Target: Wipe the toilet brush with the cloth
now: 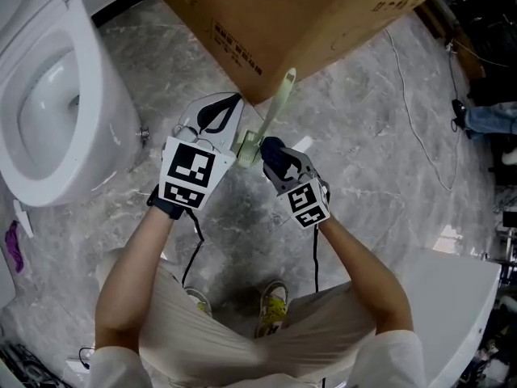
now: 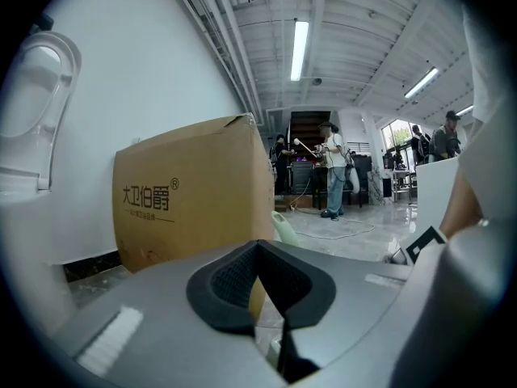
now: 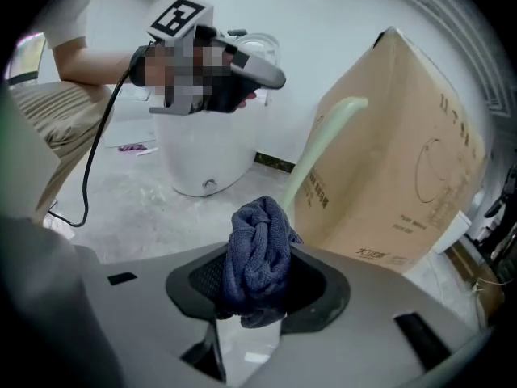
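A pale green toilet brush handle [image 1: 275, 107] rises from the floor in front of the cardboard box; its lower end is hidden behind the grippers. My right gripper [image 1: 279, 164] is shut on a bunched dark blue cloth [image 1: 271, 148], right beside the handle's lower part. In the right gripper view the cloth [image 3: 258, 257] fills the jaws and the handle [image 3: 323, 140] passes behind it. I cannot tell if they touch. My left gripper [image 1: 226, 107] is just left of the handle, shut and holding nothing. From the left gripper [image 2: 258, 253] only the handle's tip [image 2: 284, 226] shows.
A white toilet [image 1: 48, 95] stands at the left. A big cardboard box [image 1: 275, 14] lies just behind the brush. A thin cable [image 1: 412, 111] runs over the marble floor at the right. My feet [image 1: 275, 301] are below. People [image 2: 333, 168] stand far off.
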`<state>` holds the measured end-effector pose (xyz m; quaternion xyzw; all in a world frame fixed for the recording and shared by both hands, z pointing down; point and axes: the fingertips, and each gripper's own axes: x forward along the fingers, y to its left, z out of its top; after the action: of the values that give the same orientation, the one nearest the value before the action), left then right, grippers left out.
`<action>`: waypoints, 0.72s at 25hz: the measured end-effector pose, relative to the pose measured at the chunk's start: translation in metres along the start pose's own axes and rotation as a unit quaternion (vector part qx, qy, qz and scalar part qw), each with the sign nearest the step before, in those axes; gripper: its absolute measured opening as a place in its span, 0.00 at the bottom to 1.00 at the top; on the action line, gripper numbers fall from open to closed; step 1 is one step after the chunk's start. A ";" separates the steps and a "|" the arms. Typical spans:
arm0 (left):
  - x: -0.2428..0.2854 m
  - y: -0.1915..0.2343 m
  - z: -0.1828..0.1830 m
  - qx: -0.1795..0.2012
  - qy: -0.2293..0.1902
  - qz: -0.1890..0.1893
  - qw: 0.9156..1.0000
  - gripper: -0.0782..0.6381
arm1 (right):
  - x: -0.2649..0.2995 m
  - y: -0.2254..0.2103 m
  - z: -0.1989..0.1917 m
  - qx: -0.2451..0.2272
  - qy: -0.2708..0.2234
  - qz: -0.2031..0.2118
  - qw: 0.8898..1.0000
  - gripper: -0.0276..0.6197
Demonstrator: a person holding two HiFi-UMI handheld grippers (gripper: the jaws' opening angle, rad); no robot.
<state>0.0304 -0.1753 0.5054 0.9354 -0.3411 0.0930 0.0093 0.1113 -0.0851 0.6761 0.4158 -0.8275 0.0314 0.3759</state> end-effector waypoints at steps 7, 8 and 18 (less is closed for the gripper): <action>0.002 0.002 -0.013 0.010 0.015 0.000 1.000 0.11 | -0.037 -0.046 0.038 -0.013 -0.074 -0.090 0.993 0.29; 0.003 0.003 -0.014 0.008 0.016 0.002 1.000 0.11 | -0.041 -0.052 0.040 -0.016 -0.078 -0.105 0.991 0.29; 0.009 -0.006 -0.018 0.021 0.030 -0.004 0.999 0.11 | -0.034 -0.042 0.012 0.020 -0.044 -0.106 0.993 0.29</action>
<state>0.0383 -0.1750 0.5246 0.9335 -0.3347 0.1285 -0.0001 0.1469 -0.0945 0.6350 0.5093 -0.7940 -0.0106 0.3318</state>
